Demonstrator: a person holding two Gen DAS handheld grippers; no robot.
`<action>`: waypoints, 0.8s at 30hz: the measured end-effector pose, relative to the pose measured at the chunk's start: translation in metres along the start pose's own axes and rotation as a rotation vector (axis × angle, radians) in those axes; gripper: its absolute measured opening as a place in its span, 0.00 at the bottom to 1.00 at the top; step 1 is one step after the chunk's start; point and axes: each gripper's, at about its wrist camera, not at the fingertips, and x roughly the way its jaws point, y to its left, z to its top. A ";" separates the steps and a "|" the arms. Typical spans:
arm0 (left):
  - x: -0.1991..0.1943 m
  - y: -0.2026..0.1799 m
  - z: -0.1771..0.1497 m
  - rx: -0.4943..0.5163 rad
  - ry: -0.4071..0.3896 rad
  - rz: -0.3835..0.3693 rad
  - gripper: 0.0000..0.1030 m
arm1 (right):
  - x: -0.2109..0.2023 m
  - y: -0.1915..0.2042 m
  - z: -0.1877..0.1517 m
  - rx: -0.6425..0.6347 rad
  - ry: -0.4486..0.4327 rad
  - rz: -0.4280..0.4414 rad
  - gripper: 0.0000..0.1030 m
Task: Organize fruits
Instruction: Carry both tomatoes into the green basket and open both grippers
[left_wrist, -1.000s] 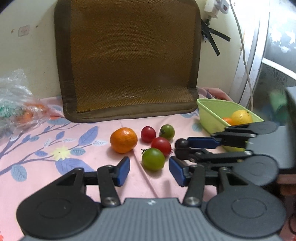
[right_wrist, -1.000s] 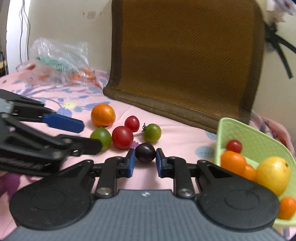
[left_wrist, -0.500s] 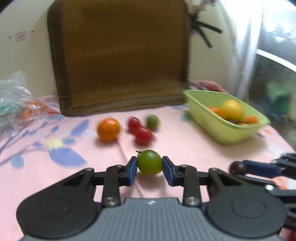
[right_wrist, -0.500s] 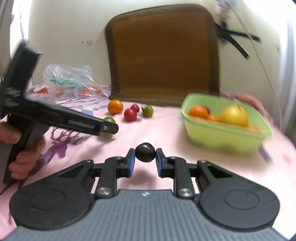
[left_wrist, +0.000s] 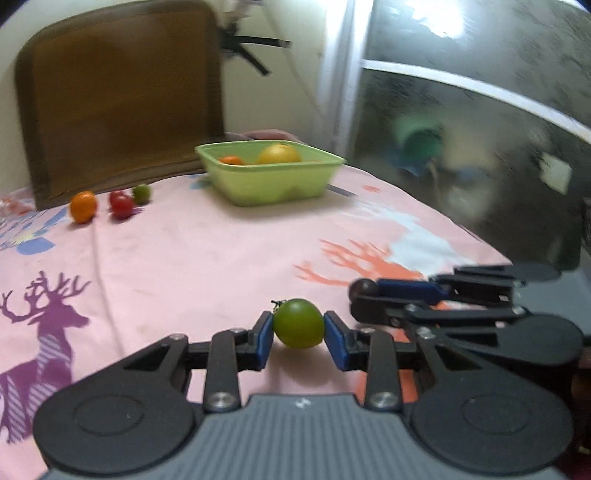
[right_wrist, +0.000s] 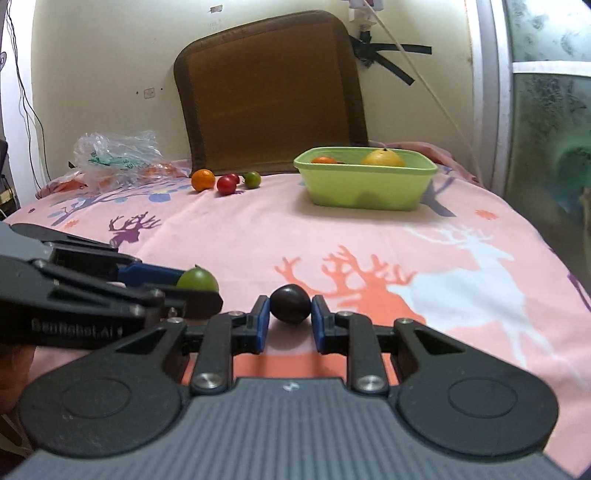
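Left wrist view: the left tongs (left_wrist: 298, 329) are closed on a green tomato (left_wrist: 298, 323), one blue pad on each side, so it cannot roll away. The tomato hangs above the pink deer cloth (left_wrist: 207, 266), near the front edge. The right tongs (left_wrist: 364, 295) are just beside them on the right and hold a small dark fruit (left_wrist: 363, 287). The green tub (left_wrist: 271, 181) sits far back and already has an orange fruit and a yellow fruit inside. I think both picked fruits are meant to go there.

Right wrist view: the right tongs (right_wrist: 290, 319) are pinched narrow around the dark fruit (right_wrist: 290, 303). The pads touch it on both sides. The left tongs come in from the left with the green tomato (right_wrist: 197, 279). An orange (right_wrist: 202, 180), a red tomato (right_wrist: 226, 184) and another green one (right_wrist: 252, 179) wait by the brown mat (right_wrist: 271, 92), well apart from the tongs.
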 end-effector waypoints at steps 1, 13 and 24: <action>0.000 -0.005 -0.002 0.016 0.004 0.004 0.29 | -0.001 0.000 -0.001 0.001 0.000 -0.005 0.27; -0.011 -0.023 -0.010 0.070 -0.003 0.068 0.39 | -0.013 0.003 -0.010 -0.018 -0.037 -0.023 0.29; -0.001 -0.020 -0.007 0.078 0.005 0.055 0.29 | -0.008 -0.002 -0.009 0.010 -0.023 0.025 0.26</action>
